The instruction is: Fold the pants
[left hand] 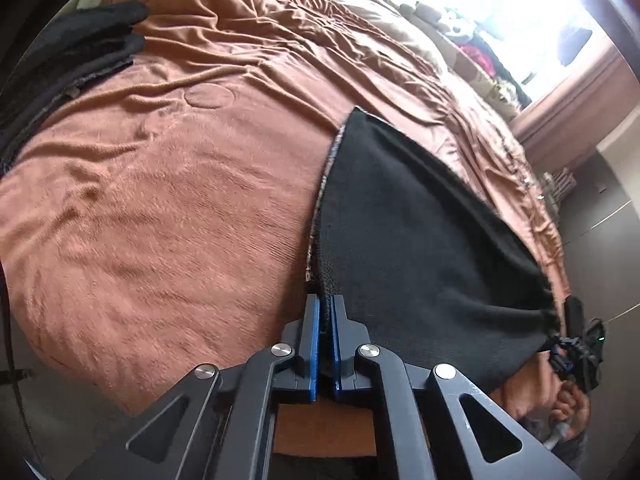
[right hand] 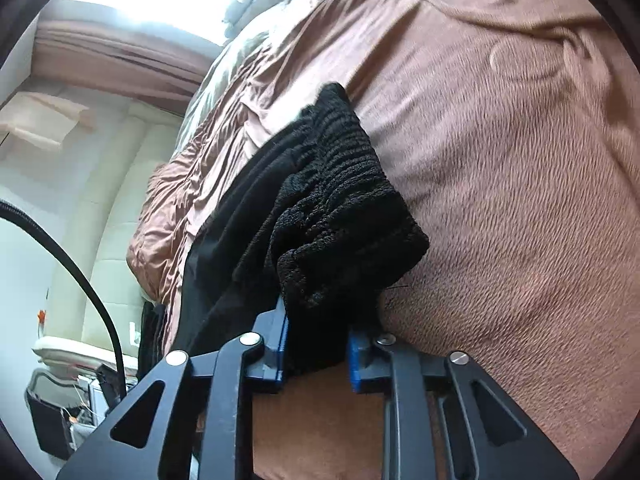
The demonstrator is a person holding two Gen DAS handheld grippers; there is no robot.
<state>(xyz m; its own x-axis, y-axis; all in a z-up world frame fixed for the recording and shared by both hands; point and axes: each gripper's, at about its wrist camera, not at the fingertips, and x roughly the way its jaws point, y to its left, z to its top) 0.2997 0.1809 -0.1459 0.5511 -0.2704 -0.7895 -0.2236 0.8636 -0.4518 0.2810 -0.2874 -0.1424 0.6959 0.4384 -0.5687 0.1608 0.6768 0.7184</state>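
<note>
Left gripper (left hand: 325, 304) has its blue pads pressed together on one edge of the single pair of black pants (left hand: 416, 236). Right gripper (right hand: 318, 320) pinches a bunched, ribbed part of the same pants (right hand: 340, 208). The garment hangs stretched between both grippers above the brown bedspread (left hand: 168, 200). One stack of dark clothing (left hand: 80, 48) lies at the bed's far corner, partly cut off. A bright window (left hand: 500, 4) is overexposed; detail cannot be made out.

Your left gripper (left hand: 325, 308) is matt black with blue pads and shiny metal pins. The pants (right hand: 344, 200) you hold are fuzzy black ribbed knit; the blanket (left hand: 160, 200) beneath is soft, napped brown cloth.
</note>
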